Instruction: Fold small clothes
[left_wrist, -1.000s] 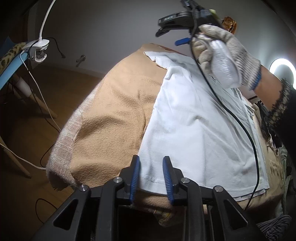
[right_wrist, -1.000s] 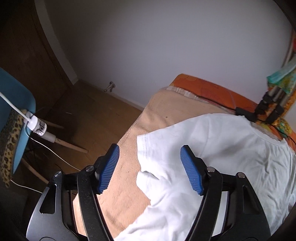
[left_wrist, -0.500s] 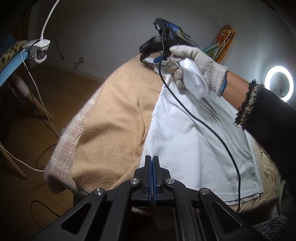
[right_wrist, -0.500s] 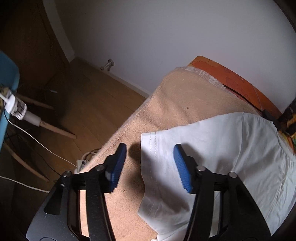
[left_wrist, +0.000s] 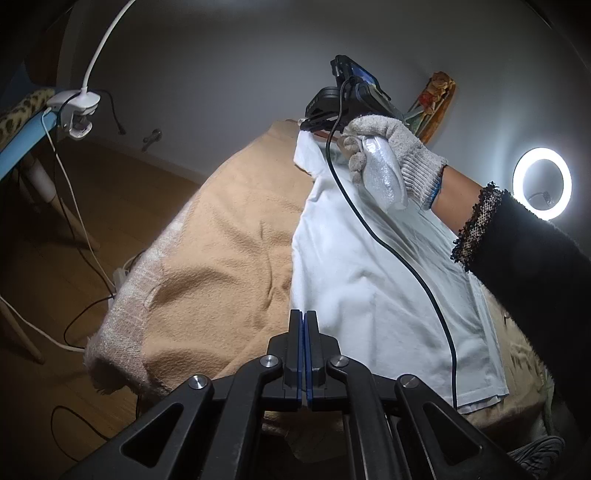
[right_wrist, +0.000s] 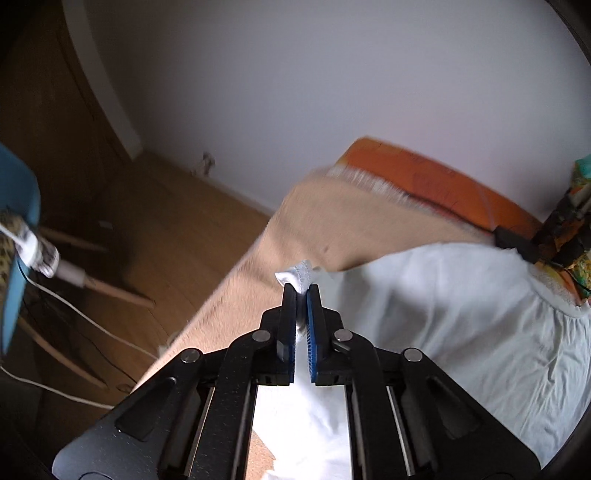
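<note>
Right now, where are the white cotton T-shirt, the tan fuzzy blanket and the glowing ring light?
white cotton T-shirt (left_wrist: 369, 280): left wrist view, middle of its body.
tan fuzzy blanket (left_wrist: 221, 266): left wrist view, bare part left of the shirt.
glowing ring light (left_wrist: 519, 173): left wrist view, its lit rim.

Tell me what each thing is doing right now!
White cotton T-shirt: spread on the blanket, pinched at two edges.
Left gripper: shut on the shirt's near edge.
Right gripper: shut on a hemmed shirt corner.
Tan fuzzy blanket: draped, wrinkled.
Round ring light: on.
</note>
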